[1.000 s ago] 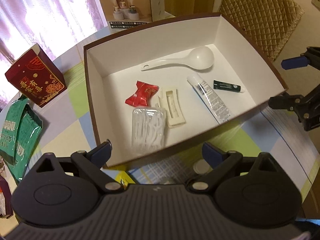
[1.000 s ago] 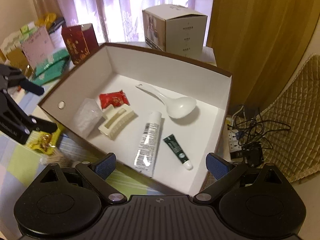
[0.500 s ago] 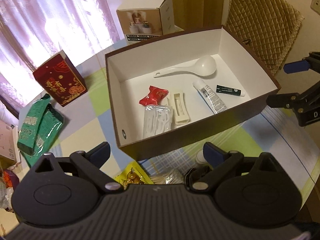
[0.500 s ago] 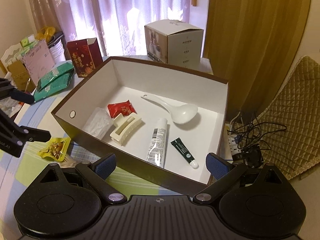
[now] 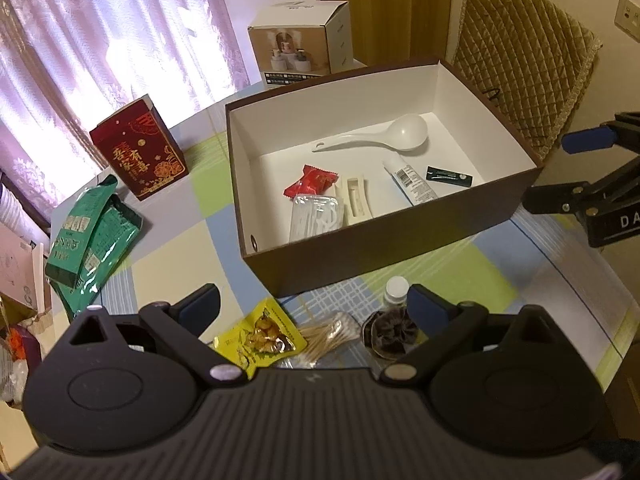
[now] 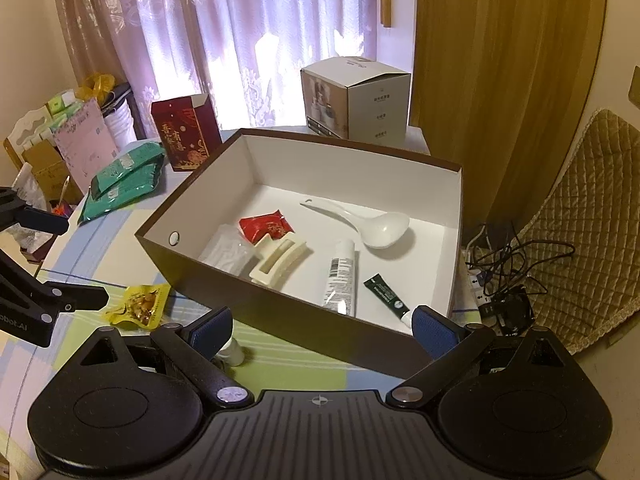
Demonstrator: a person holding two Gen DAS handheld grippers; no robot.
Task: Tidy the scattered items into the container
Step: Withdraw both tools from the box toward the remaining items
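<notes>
A brown box with a white inside (image 5: 360, 240) (image 6: 280, 312) holds a white spoon (image 5: 384, 136), a red sachet (image 5: 314, 180), a cream hair clip (image 5: 356, 200), a clear floss pack (image 5: 316, 218), a white tube (image 5: 412, 180) and a small green tube (image 5: 448, 178). On the table before the box lie a yellow snack packet (image 5: 260, 334) (image 6: 140, 304), cotton swabs (image 5: 328, 336), a dark scrunchie (image 5: 390, 332) and a small white-capped bottle (image 5: 396, 288) (image 6: 232, 350). My left gripper (image 5: 316, 308) is open and empty above these. My right gripper (image 6: 320, 326) is open and empty at the box's near wall.
A red gift box (image 5: 138, 156), green packets (image 5: 90, 240) and a beige carton (image 5: 300, 44) stand on the checked tablecloth. A quilted chair (image 5: 520, 60) is at the far right. Cables and a power strip (image 6: 504, 280) lie beyond the table edge.
Both grippers have drawn back and up from the box. The loose items in front of the box have come into the left wrist view. Both stay open.
</notes>
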